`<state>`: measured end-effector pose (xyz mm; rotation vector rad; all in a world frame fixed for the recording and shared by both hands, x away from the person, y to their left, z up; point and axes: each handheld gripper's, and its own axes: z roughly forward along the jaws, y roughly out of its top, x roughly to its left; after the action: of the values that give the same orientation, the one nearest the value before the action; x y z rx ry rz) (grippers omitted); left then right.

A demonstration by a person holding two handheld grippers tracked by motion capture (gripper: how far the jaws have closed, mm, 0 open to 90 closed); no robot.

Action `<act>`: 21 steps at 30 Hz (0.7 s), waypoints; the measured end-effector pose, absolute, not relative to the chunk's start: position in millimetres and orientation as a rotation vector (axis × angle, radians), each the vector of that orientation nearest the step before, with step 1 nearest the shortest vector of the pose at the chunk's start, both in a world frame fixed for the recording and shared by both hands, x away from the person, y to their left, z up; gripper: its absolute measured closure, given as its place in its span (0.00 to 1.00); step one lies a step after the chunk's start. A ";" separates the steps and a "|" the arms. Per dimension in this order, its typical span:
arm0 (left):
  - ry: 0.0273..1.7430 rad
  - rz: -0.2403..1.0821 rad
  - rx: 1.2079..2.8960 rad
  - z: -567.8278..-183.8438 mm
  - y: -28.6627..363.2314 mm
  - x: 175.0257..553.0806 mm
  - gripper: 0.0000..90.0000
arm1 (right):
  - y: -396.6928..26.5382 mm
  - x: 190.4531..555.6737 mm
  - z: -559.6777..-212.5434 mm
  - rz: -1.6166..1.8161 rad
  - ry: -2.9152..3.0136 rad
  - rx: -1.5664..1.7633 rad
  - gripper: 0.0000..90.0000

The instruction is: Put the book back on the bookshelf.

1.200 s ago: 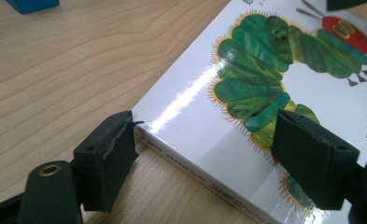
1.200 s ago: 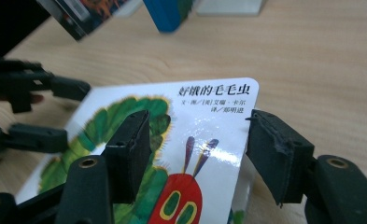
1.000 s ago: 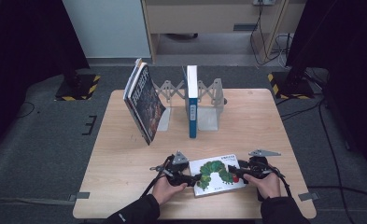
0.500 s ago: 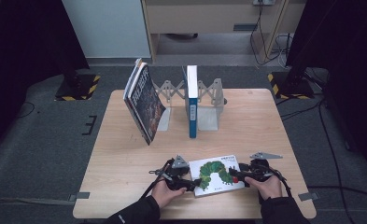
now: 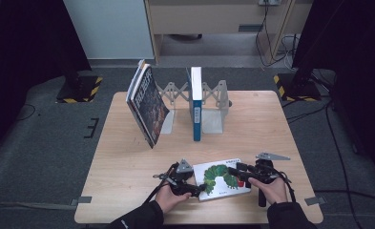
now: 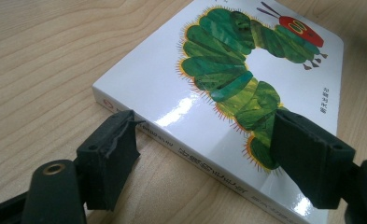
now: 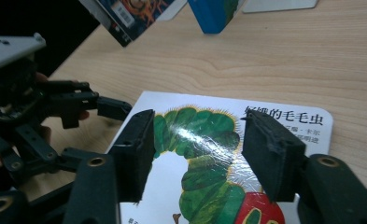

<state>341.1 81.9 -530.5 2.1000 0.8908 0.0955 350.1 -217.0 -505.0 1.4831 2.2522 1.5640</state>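
A white board book with a green caterpillar on its cover lies flat near the table's front edge. My left gripper reaches its left end. In the left gripper view the open jaws have just been opening. One pad sits beside the spine and the other over the cover, so the book's corner lies between them. My right gripper hovers over the right end. Its jaws have just been closing a little and stay open above the cover, gripping nothing.
An expanding metal book rack stands at the back middle of the table. In it a blue-spined book stands upright, and a dark-covered book leans at its left end. Bare wood lies between rack and caterpillar book.
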 end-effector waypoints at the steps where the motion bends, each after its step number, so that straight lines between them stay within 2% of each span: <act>1: 0.893 0.090 2.096 -530.8 82.3 341.4 0.24 | -217.0 350.1 -505.0 1.564 2.252 1.483 0.47; 5: 0.895 0.094 2.096 -530.7 82.3 341.3 0.25 | -226.9 353.0 -513.7 1.422 2.240 1.525 0.43; 8: 0.907 0.088 2.093 -530.2 82.7 340.8 0.27 | -237.9 354.7 -518.3 1.380 2.201 1.567 0.43; 15: 0.927 0.076 2.085 -529.4 84.3 341.3 0.32 | -233.0 356.2 -524.7 1.348 2.248 1.585 0.44; 21: 0.927 0.076 2.081 -529.5 84.6 343.9 0.32 | -233.7 356.8 -523.4 1.357 2.240 1.594 0.44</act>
<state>343.9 84.6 -529.5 2.0808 0.9274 0.0763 356.8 -233.7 -523.4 1.5942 2.2403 1.3568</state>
